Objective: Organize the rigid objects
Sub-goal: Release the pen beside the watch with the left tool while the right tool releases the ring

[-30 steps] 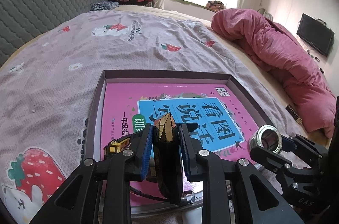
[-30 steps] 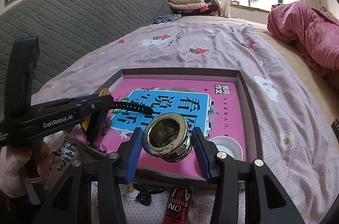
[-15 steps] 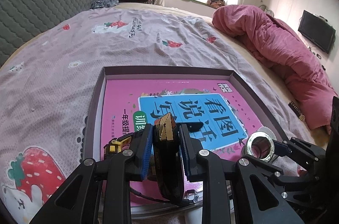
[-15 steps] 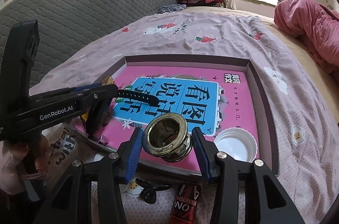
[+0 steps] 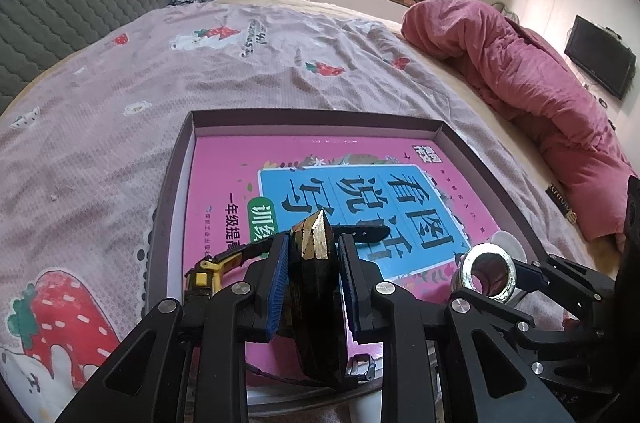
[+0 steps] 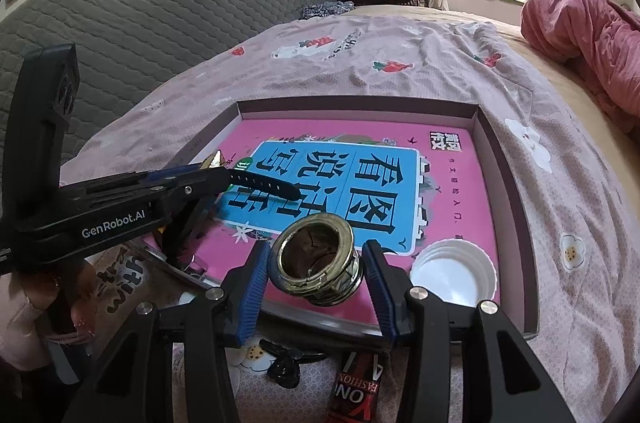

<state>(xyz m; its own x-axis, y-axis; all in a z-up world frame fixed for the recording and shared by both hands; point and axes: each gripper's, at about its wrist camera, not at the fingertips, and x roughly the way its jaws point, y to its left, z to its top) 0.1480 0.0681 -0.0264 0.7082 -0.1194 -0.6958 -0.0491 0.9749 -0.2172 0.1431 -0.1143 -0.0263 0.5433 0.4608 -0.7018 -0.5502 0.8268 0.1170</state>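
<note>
Left gripper [image 5: 314, 265] clenched on a black and gold watch [image 5: 314, 255], held over the near left corner of the tray [image 5: 172, 183] on the bed [image 5: 100, 143]. Right gripper [image 6: 316, 273] clamped around a brass ring [image 6: 316, 269], just above the tray's near edge. Inside the tray: a pink book [image 6: 452, 183], a white lid [image 6: 454, 273] in the near right corner, a yellow tape measure [image 5: 204, 273] at the near left.
</note>
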